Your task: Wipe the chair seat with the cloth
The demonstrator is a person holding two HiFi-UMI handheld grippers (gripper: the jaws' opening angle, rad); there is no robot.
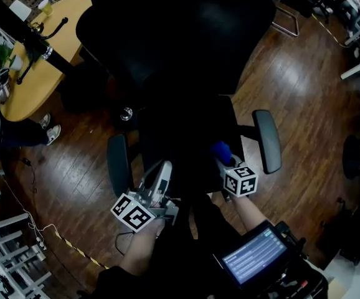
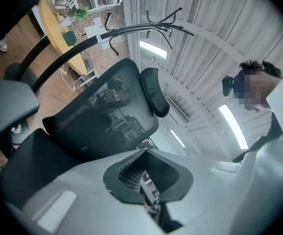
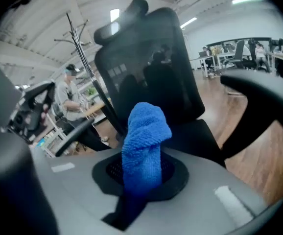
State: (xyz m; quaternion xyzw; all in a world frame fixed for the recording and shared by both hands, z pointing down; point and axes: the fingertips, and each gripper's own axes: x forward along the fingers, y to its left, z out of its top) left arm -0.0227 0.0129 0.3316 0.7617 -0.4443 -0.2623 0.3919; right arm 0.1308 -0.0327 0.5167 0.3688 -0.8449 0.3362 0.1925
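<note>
your left gripper hangs by the front left of the black chair seat, jaws together on nothing. no wiping looks begun, so i judge every stroke is left. your right gripper clamps the blue cloth just over the seat's front. only the right gripper view shows it bunched upright.

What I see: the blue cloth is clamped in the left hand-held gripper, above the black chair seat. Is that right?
Not quite. The blue cloth is clamped in the right hand-held gripper instead, as the right gripper view shows. It is above the black chair seat.
</note>
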